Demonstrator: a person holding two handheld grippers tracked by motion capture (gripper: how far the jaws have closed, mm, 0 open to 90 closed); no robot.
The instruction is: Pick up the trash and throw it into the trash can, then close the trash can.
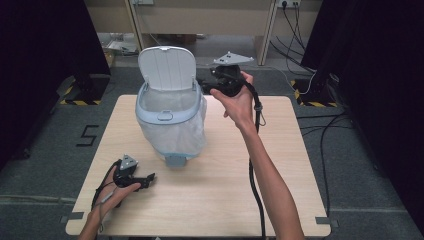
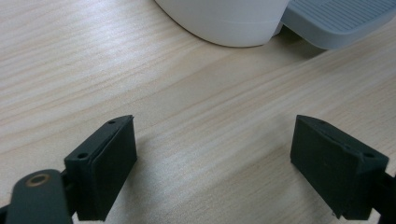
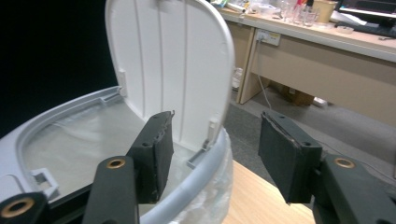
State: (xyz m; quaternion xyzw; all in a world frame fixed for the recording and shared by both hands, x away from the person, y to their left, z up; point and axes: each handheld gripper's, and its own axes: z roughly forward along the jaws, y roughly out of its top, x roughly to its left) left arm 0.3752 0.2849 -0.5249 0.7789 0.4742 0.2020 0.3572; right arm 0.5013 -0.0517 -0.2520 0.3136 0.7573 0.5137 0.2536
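So the pedal bin [image 1: 170, 117] sits mid-surface [image 1: 210, 190] with its lid [image 1: 166, 67] flipped up and a thin liner bag [image 3: 70, 140] stretched over the rim [image 3: 196, 182]. The right gripper [image 3: 215, 154] is up at the back edge, jaws roughly half open with nothing between them; the lid's hinge corner is just ahead of them, the rim passing under the near jaw. The left gripper [image 2: 212, 158] rests low on the surface, jaws wide and empty, the bin's base [image 2: 224, 23] and pedal [image 2: 336, 21] ahead of them. My guess is the bin's light, hollow plastic that'll skid if nudged. The lid looks stiff and smooth, so I'd pinch its side edge, not the flimsy bag.
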